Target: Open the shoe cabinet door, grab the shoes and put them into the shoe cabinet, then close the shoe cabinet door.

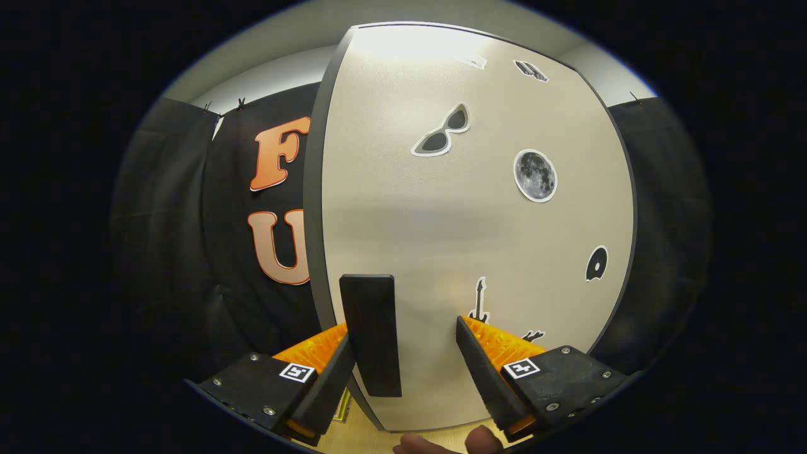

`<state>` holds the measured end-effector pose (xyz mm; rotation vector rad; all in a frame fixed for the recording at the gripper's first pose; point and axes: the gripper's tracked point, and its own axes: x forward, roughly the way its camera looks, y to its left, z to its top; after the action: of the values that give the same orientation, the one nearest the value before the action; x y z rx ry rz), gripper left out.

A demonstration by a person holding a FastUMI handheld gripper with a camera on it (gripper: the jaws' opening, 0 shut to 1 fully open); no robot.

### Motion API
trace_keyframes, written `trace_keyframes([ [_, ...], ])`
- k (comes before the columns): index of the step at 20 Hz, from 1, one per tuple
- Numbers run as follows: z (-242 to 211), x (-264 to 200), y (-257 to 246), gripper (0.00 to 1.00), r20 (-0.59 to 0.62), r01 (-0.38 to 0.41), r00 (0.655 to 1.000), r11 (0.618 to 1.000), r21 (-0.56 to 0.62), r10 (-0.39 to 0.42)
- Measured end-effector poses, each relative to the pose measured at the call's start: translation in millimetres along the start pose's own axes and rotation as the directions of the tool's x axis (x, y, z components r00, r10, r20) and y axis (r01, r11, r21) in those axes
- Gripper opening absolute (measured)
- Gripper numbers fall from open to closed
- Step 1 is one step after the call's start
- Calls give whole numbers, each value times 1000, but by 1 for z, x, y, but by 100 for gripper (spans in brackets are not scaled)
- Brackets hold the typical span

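The shoe cabinet door (479,214) is a pale grey panel with several stickers, standing right in front of me. A black upright bar handle (372,334) is fixed near the door's left edge. My gripper (403,328) is open with the handle between its fingers. The left finger (328,384) lies against the handle, while the right finger (482,372) stands well apart from it with bare door in the gap. The door's dark left edge (313,189) shows its thickness.
Black booth cloth (189,221) hangs to the left and right of the cabinet. A light wooden floor (353,435) shows below the door. A person's fingertips (441,444) show under the door's lower edge.
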<state>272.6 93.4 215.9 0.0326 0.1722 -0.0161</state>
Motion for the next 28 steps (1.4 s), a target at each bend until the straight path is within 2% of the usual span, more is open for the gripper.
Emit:
trace_keyframes([
  [3, 0, -1, 0, 93, 3, -13, 1000, 1000, -12, 13],
  [7, 8, -5, -1, 94, 21, -11, 1000, 999, 44, 10],
  [11, 9, -21, -1, 95, 14, -28, 1000, 999, 30, 28],
  [14, 14, -45, -26, 96, 28, 47, 998, 999, -9, -47],
  [15, 17, -54, -37, 95, 40, 72, 997, 997, -9, -72],
  [18, 25, -87, -64, 95, 49, 83, 995, 996, 26, -85],
  [22, 45, -142, -126, 95, 104, 145, 984, 989, 25, -147],
  [28, 42, -236, -178, 95, 84, 72, 994, 997, 38, -74],
])
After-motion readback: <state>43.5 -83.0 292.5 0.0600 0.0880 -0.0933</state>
